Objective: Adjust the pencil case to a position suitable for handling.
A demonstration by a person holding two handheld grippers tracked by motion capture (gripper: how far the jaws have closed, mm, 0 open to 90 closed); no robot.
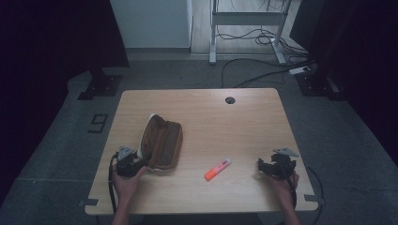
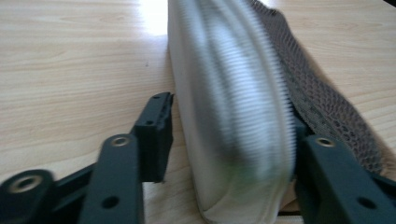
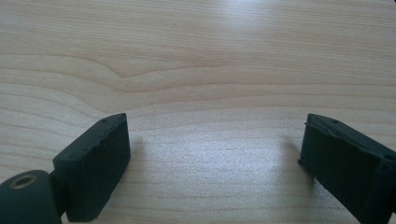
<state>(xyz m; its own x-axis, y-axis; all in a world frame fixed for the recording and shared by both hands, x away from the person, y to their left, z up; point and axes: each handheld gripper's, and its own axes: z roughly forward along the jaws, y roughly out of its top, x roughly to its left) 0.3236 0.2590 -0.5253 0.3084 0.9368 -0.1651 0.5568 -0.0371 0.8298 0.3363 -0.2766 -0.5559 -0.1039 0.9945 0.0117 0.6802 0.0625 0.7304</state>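
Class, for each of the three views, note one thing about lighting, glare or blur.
High view: dim overall, dark at the side edges, with the table the brightest area. Left gripper view: the pencil case between the left claw jaws is smeared by blur, with glare on the wood behind. Right gripper view: sharp wood grain, soft shadows beside the open right claw.

We note an orange highlighter (image 1: pixel 217 169) lying on the wooden table (image 1: pixel 234 126), a grommet hole (image 1: pixel 230 100) near its far edge. Beyond: desk frame (image 1: pixel 246 18), tangled cables (image 1: pixel 263 37), possibly a power strip (image 1: pixel 300 71).
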